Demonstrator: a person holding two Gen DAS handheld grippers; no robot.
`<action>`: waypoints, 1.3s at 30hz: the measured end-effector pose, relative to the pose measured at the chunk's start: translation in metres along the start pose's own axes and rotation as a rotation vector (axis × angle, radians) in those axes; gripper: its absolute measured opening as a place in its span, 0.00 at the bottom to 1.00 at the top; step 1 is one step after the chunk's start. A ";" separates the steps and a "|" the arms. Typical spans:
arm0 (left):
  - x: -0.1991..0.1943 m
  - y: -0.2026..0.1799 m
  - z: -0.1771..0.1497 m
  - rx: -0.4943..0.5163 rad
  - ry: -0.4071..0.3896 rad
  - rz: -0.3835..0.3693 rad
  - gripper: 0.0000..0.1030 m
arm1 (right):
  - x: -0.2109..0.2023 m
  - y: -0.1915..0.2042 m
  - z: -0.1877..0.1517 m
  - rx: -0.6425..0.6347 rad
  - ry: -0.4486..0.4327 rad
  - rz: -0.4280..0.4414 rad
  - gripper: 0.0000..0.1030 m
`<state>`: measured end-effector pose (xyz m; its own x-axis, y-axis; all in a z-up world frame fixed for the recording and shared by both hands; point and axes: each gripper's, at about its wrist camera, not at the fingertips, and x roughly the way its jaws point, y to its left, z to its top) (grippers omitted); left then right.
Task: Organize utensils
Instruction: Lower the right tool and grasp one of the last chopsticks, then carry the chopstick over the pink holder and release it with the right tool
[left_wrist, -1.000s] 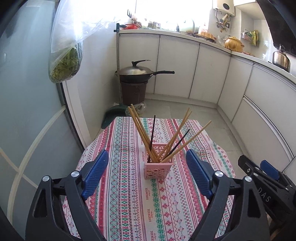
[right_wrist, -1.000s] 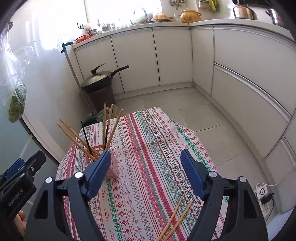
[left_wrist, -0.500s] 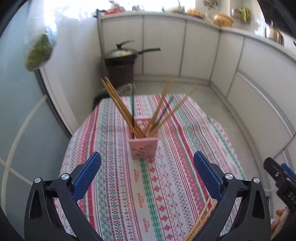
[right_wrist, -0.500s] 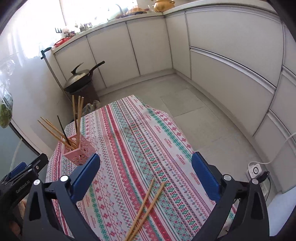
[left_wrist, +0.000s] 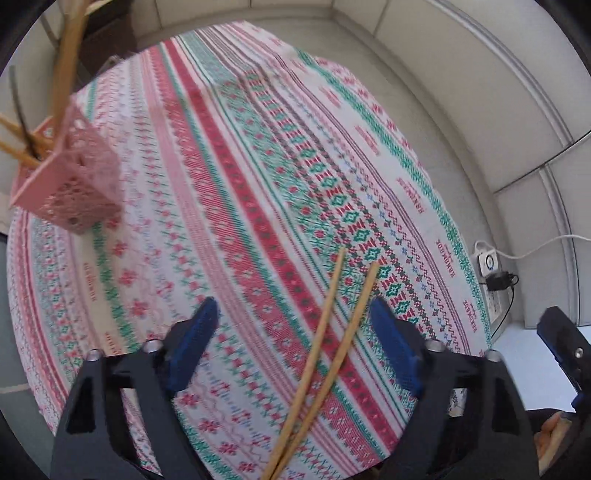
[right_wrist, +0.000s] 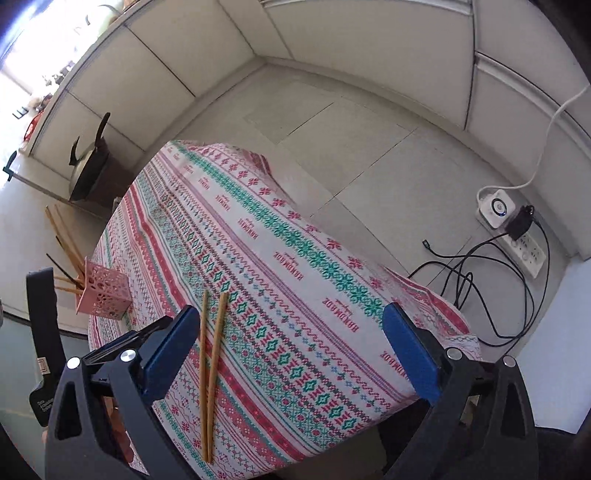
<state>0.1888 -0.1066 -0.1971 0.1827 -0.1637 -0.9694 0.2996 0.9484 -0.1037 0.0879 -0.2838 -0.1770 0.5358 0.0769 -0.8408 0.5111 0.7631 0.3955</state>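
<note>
Two bamboo chopsticks (left_wrist: 325, 354) are lying loose on the woven striped tablecloth (left_wrist: 258, 192), thin round sticks crossing near their near ends, btwn the left gripper (left_wrist: 295, 343)'s blue ribbed pads, which are standing wide apart w/ nothing touching. In the right view the pair (right_wrist: 211, 373) is sitting at 7 o'clock, just inside the right gripper (right_wrist: 291, 350)'s left pad; jaws also gaping, empty. Pink perforated plastic holder (right_wrist: 105, 295) w/ more chopsticks is standing at 9 o'clock. White power strip (right_wrist: 511, 216) & black cables are lying on the tiled floor.
</note>
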 end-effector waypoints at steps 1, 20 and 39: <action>0.007 -0.004 0.003 0.002 0.022 -0.007 0.60 | 0.001 -0.005 0.001 0.015 0.003 0.000 0.93; 0.015 0.026 -0.010 0.046 -0.016 0.036 0.04 | 0.046 0.033 0.003 -0.009 0.148 0.048 0.92; -0.173 0.127 -0.075 -0.141 -0.493 0.148 0.04 | 0.104 0.133 -0.040 -0.257 0.240 0.077 0.07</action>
<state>0.1246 0.0629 -0.0590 0.6423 -0.1013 -0.7597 0.1148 0.9928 -0.0352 0.1852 -0.1486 -0.2263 0.3776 0.2654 -0.8871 0.2736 0.8833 0.3808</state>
